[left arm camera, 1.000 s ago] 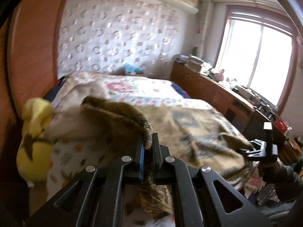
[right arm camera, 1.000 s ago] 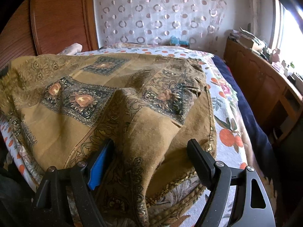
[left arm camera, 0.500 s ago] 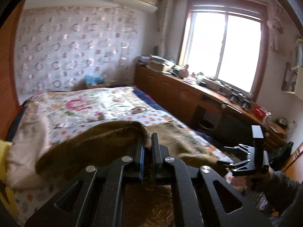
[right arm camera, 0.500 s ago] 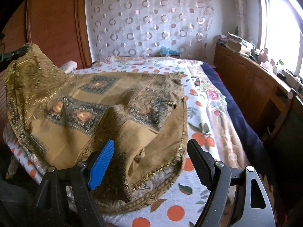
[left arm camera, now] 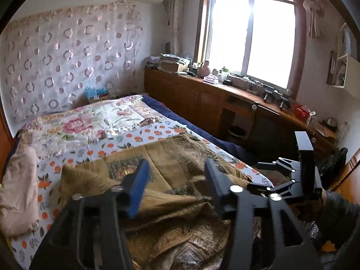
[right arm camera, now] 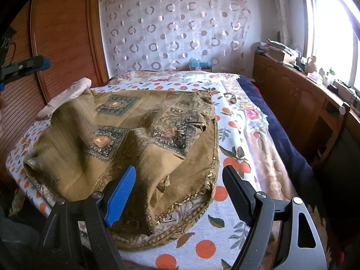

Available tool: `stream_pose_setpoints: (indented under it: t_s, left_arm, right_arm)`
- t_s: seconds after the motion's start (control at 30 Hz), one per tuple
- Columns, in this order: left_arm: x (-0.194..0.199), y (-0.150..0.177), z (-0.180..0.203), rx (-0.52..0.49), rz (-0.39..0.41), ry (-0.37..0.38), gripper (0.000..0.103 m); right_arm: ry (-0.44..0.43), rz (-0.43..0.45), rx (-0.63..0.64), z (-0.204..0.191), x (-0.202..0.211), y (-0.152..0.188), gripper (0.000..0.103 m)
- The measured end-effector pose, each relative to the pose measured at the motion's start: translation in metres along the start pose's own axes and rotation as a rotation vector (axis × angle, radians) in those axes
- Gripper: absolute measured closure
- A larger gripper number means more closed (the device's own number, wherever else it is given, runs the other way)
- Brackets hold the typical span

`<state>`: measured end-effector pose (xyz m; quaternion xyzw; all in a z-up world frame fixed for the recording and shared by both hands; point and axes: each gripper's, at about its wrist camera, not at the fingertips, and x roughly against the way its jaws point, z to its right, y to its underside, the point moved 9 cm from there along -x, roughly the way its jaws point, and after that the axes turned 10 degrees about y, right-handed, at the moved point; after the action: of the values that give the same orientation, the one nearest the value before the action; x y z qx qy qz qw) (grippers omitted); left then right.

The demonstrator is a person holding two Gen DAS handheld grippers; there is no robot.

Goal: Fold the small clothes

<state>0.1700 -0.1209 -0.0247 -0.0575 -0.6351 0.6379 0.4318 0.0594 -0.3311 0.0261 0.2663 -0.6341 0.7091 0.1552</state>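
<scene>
Bedroom, bed (right arm camera: 227, 243) under orange-dotted sheet; brown patterned cloth (right arm camera: 135, 135) rumpled across near end, one edge folded over; left gripper (left arm camera: 175, 180) jaws spread, nothing held; right gripper (right arm camera: 180, 189) jaws likewise parted above cloth's hem

Ochre floral-panelled cloth (right arm camera: 135, 135), orange-dotted white sheet (right arm camera: 202, 243)

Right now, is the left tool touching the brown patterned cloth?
Apart. The right wrist view shows the left tool raised well above the brown patterned cloth, gripping nothing.
</scene>
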Motion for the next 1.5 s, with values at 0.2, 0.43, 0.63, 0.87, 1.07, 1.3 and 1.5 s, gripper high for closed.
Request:
stream_pose_setpoints:
  t_s: [0.2, 0.43, 0.63, 0.87, 1.07, 1.3, 1.5]
  left_arm:
    - [0.015, 0.023, -0.024, 0.054, 0.003, -0.077, 0.031]
    - [0.039, 0.05, -0.056, 0.121, 0.017, -0.147, 0.03]
    - [0.052, 0.069, -0.073, 0.151, 0.012, -0.193, 0.03]
    - [0.055, 0.081, -0.086, 0.179, 0.008, -0.202, 0.03]
    - [0.055, 0.082, -0.087, 0.183, 0.012, -0.2, 0.03]
    - [0.055, 0.082, -0.084, 0.174, 0.022, -0.189, 0.03]
    - [0.049, 0.079, -0.076, 0.161, 0.018, -0.171, 0.029]
  right_arm:
    - [-0.034, 0.024, 0.019, -0.018, 0.0, -0.014, 0.022]
    - [-0.112, 0.038, 0.079, -0.063, -0.01, -0.029, 0.022]
    - [-0.216, 0.016, 0.15, -0.109, -0.034, -0.039, 0.022]
    - [-0.299, -0.093, 0.2, -0.136, -0.074, -0.035, 0.074]
    - [-0.327, 0.007, 0.136, -0.118, -0.048, -0.069, 0.096]
    - [-0.204, 0.112, 0.091, -0.049, -0.005, -0.097, 0.096]
    - [-0.025, -0.008, 0.043, 0.017, -0.042, -0.057, 0.096]
